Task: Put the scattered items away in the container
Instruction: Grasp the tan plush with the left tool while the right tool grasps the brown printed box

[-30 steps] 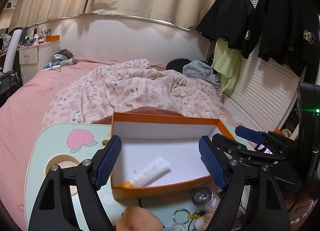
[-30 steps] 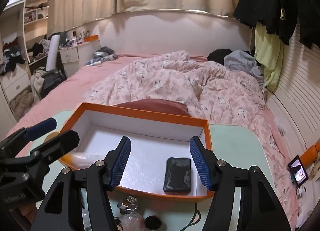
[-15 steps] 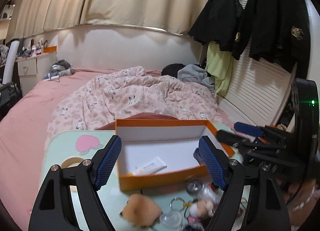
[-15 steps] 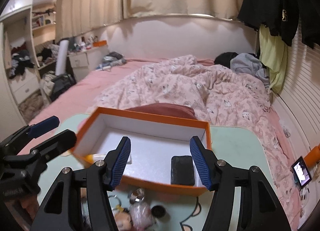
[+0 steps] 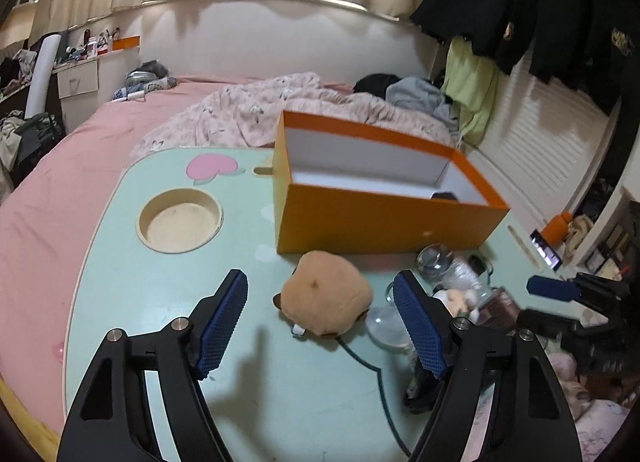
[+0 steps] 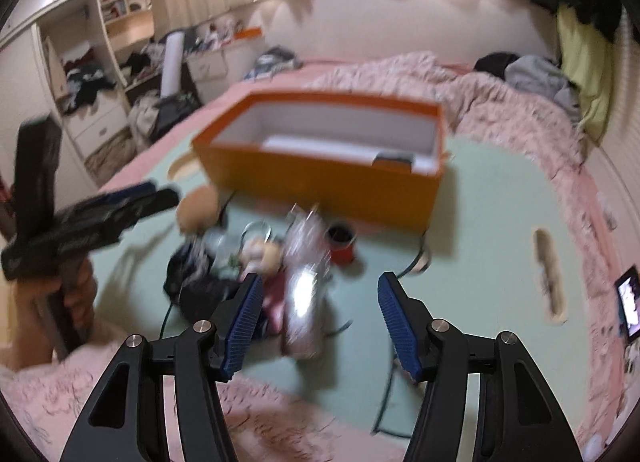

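Note:
An orange box (image 5: 384, 222) with a white inside stands on the mint-green lap table (image 5: 160, 294); it also shows in the right wrist view (image 6: 332, 178), with a black item (image 6: 394, 160) inside. A brown plush toy (image 5: 326, 298) lies in front of the box, between the fingers of my open, empty left gripper (image 5: 320, 326). To its right lies a clutter of small things: a clear bottle (image 5: 444, 266), a small doll (image 5: 456, 298), a key ring. My right gripper (image 6: 318, 320) is open and empty above a shiny clear packet (image 6: 304, 282), next to a red cup (image 6: 342, 242).
The table sits on a bed with a pink floral duvet (image 5: 288, 106). A round cup recess (image 5: 180, 220) lies at the table's left. A phone (image 6: 630, 308) lies at the right edge. Dark clothes hang at the right (image 5: 560, 10).
Both grippers have pulled back from above the box and dropped toward the table's front. The left now frames the plush toy; the right now hovers over the clutter. Both stay open.

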